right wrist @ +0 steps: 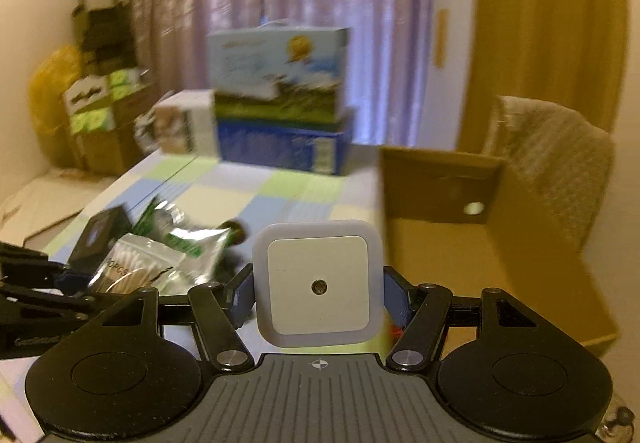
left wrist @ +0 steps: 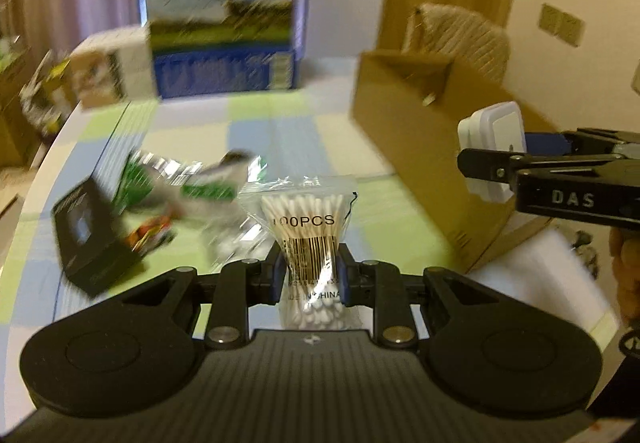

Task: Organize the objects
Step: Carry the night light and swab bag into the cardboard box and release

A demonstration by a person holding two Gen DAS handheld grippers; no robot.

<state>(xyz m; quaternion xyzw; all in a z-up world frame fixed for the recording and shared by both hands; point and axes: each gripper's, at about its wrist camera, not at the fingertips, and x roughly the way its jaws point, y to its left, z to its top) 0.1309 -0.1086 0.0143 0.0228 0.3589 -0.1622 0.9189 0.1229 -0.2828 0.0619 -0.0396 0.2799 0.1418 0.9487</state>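
My left gripper (left wrist: 311, 275) is shut on a clear bag of cotton swabs (left wrist: 308, 219) marked 100PCS, held above the checked table. My right gripper (right wrist: 318, 297) is shut on a white square night light (right wrist: 318, 283). In the left wrist view the night light (left wrist: 494, 139) and the right gripper (left wrist: 480, 163) show at the right, beside the open cardboard box (left wrist: 420, 147). The right wrist view has the swab bag (right wrist: 132, 267) and left gripper (right wrist: 72, 279) at the lower left, and the cardboard box (right wrist: 480, 243) to the right.
On the table lie a black box (left wrist: 92, 235), green-and-silver packets (left wrist: 192, 179) and a red packet (left wrist: 152, 235). Blue printed cartons (left wrist: 224, 27) and a white carton (left wrist: 116, 71) stand at the far edge. A draped chair (right wrist: 552, 159) sits behind the cardboard box.
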